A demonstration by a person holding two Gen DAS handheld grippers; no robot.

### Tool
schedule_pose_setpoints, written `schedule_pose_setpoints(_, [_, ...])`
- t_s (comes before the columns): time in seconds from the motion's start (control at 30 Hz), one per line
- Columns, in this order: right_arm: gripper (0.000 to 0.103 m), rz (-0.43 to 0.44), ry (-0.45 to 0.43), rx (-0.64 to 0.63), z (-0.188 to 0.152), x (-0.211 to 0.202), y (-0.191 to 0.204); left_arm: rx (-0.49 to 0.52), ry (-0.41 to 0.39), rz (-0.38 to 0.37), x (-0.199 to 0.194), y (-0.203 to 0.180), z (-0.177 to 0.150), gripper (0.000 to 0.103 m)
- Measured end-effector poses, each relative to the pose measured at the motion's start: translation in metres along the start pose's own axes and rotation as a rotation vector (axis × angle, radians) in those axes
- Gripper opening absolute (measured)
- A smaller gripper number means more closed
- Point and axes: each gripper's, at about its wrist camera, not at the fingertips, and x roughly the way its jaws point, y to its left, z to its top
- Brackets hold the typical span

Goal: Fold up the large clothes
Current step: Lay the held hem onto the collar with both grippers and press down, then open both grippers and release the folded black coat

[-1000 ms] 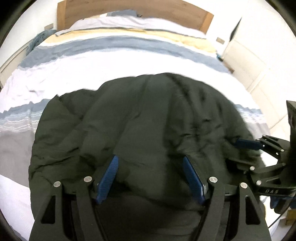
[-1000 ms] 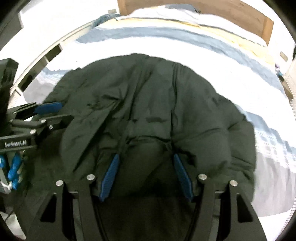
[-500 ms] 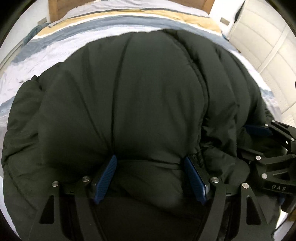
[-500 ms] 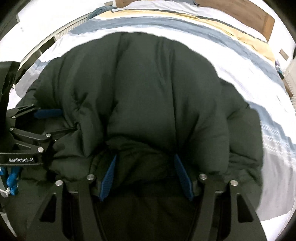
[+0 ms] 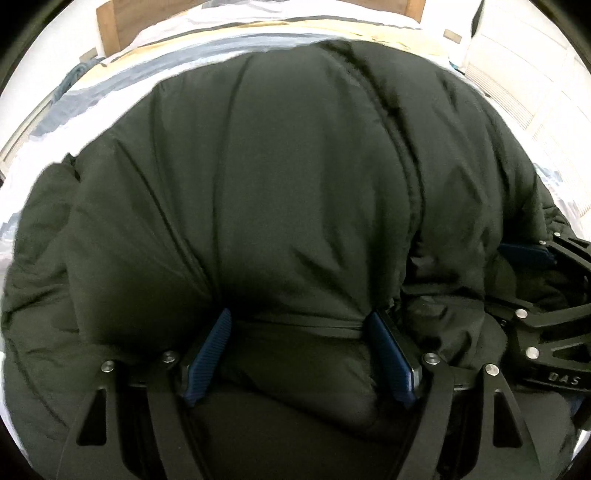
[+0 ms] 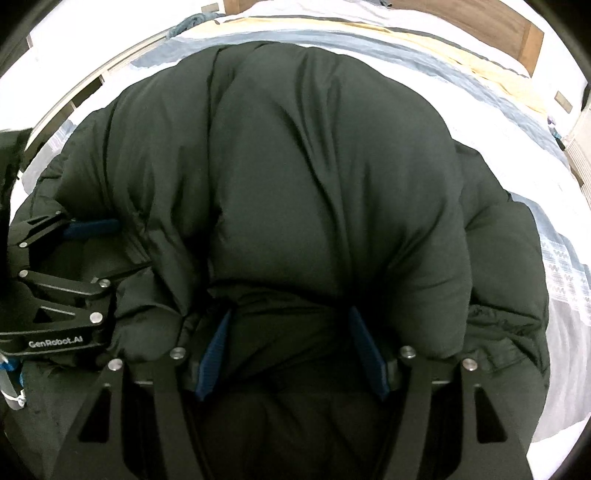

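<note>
Striped bedding (image 6: 498, 122) shows only as a narrow margin along the far and side edges of both views; a wooden headboard (image 5: 109, 26) bounds the far end. The dark puffer jacket (image 5: 295, 192) lies on the bed and fills nearly all of each frame, bulging up. The left gripper (image 5: 301, 332) and the right gripper (image 6: 290, 325) each stand with jaws set wide, a thick fold of jacket bunched between the blue pads and touching both.

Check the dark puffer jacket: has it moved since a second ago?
Yes. The jacket has risen toward the wooden headboard, now hiding most of the striped bedding in the left wrist view.
</note>
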Motion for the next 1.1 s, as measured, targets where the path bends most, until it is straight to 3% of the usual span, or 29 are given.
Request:
schedule_pose_setpoints(0.1, [0.063, -0.013, 0.029, 0.012, 0.007, -0.010, 0.002, -0.037, -0.046, -0.006, -0.031, -0.002, -0.006, 0.076])
schedule_pose_setpoints(0.23, [0.063, -0.060, -0.011, 0.006, 0.006, -0.044, 0.014, -0.072, -0.110, -0.008, -0.078, 0.001, -0.027, 0.080])
schedule_pose_setpoints(0.4, [0.063, -0.073, -0.090, 0.016, -0.007, -0.099, 0.032, -0.096, -0.134, -0.003, -0.117, 0.011, -0.058, 0.081])
schedule_pose_setpoints(0.57, [0.063, -0.101, -0.097, 0.034, -0.032, -0.140, 0.050, -0.136, -0.135, -0.007, -0.152, 0.036, -0.082, 0.082])
schedule_pose_setpoints(0.9, [0.063, -0.130, -0.065, 0.147, -0.085, -0.196, 0.067, -0.204, -0.129, 0.023, -0.197, 0.076, -0.140, 0.087])
schedule_pose_setpoints(1.1, [0.063, -0.158, -0.050, 0.213, -0.101, -0.208, 0.067, -0.224, -0.118, 0.052, -0.205, 0.096, -0.169, 0.087])
